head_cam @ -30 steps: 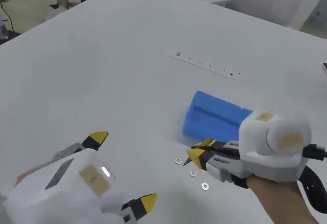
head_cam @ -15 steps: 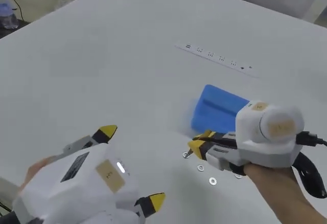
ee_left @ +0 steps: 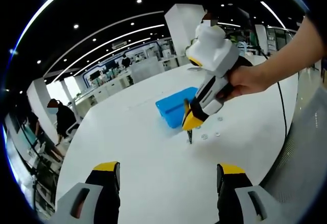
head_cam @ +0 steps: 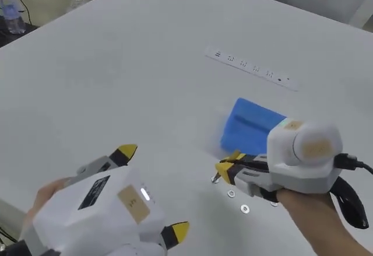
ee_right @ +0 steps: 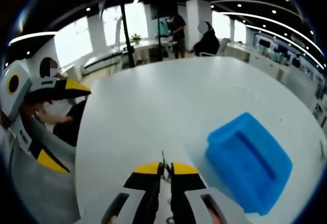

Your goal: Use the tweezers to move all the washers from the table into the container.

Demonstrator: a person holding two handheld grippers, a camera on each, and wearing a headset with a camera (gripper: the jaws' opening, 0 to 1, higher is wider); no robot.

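My right gripper point(head_cam: 229, 168) is shut on a pair of tweezers point(head_cam: 217, 177). Their tip points down at the table beside a small washer point(head_cam: 217, 179); whether it grips the washer is too small to tell. More washers point(head_cam: 231, 194) lie loose on the white table, just below the gripper. The blue container point(head_cam: 253, 125) sits right behind it. In the right gripper view the tweezers point(ee_right: 163, 162) stick out between the shut jaws, with the container point(ee_right: 249, 160) to the right. My left gripper point(head_cam: 152, 190) hovers open at the lower left, holding nothing.
A white power strip point(head_cam: 250, 68) lies on the table point(head_cam: 116, 63) beyond the container. In the left gripper view the right gripper point(ee_left: 204, 96), washers point(ee_left: 204, 137) and container point(ee_left: 173, 109) lie ahead. People and desks stand in the background.
The head camera has shifted a little. The right gripper with the tweezers stays by the washers in front of the container; the left gripper has edged slightly right.
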